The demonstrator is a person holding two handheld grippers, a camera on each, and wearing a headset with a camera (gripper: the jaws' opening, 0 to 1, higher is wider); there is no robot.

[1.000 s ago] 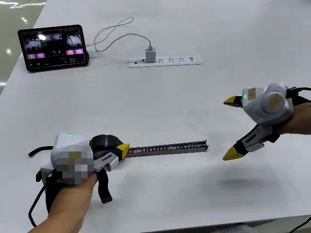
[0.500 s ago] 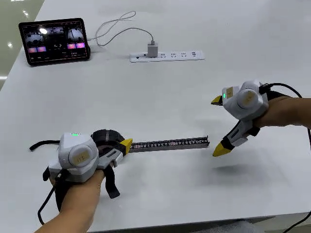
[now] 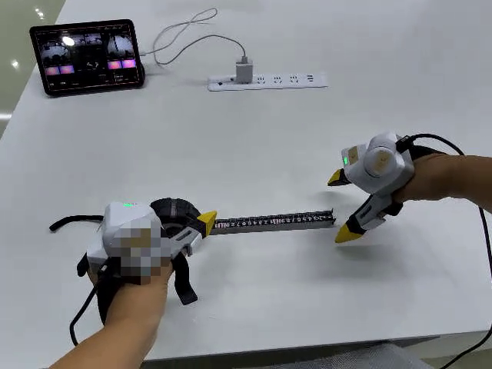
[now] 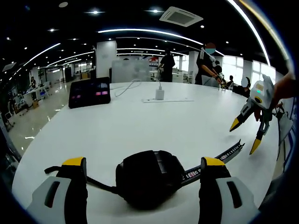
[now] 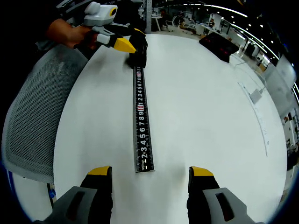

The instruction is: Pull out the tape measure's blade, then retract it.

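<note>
The black tape measure case (image 3: 171, 214) lies on the white table at the lower left. My left gripper (image 3: 184, 220) is open and straddles the case (image 4: 149, 179), with a small gap on each side. The blade (image 3: 273, 222) runs out flat to the right. Its numbered end (image 5: 141, 161) lies just ahead of my right gripper (image 5: 150, 170), between the two yellow fingertips and apart from both. That right gripper (image 3: 340, 206) is open and hovers at the blade's tip.
A tablet (image 3: 86, 55) stands at the back left. A white power strip (image 3: 267, 80) with a charger and a cable lies at the back middle. The table's front edge (image 3: 307, 346) is close below both hands. A grey mesh chair (image 5: 32, 121) stands beside the table.
My right gripper has come down and left, from well clear of the blade to its tip. The left gripper and the blade have stayed in place; the head camera has shifted.
</note>
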